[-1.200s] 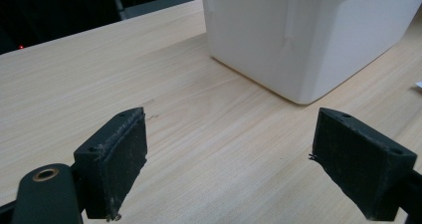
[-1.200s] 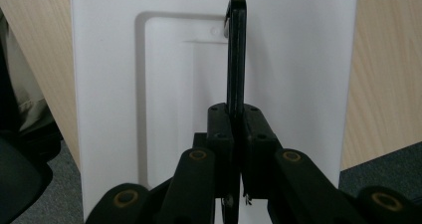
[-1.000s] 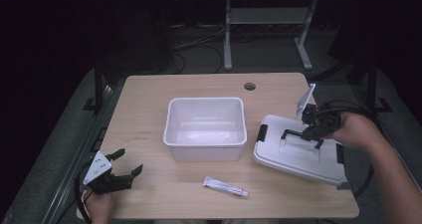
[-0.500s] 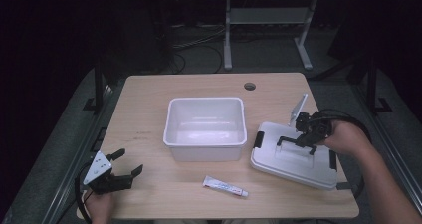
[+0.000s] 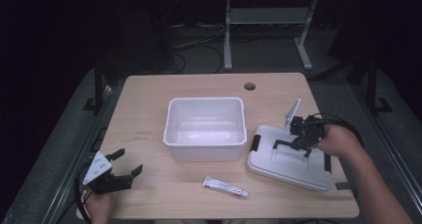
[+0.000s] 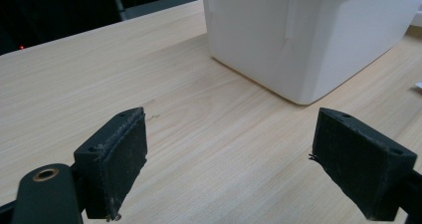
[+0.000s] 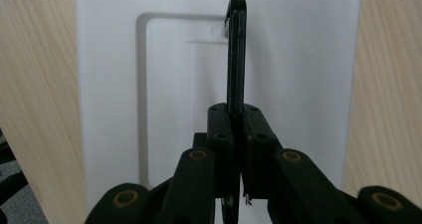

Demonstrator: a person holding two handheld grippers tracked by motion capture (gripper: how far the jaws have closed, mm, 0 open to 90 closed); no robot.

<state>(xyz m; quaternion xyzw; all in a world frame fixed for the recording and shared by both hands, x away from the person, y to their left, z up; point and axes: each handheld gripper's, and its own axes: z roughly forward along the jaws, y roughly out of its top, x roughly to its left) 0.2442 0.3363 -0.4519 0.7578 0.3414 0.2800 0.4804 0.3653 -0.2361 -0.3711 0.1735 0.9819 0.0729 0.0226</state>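
The wooden table (image 5: 149,99) carries a white bin (image 5: 205,128) at its middle. To its right, near the table's right edge, lies the white lid (image 5: 291,160), flat on the wood, with its black handle (image 7: 236,55) raised upright. The right gripper (image 5: 300,137) pinches that handle, jaws pressed tight against both sides. A small tube (image 5: 225,186) lies in front of the bin. The left gripper (image 5: 119,170) rests at the near left corner, jaws spread wide with nothing between them.
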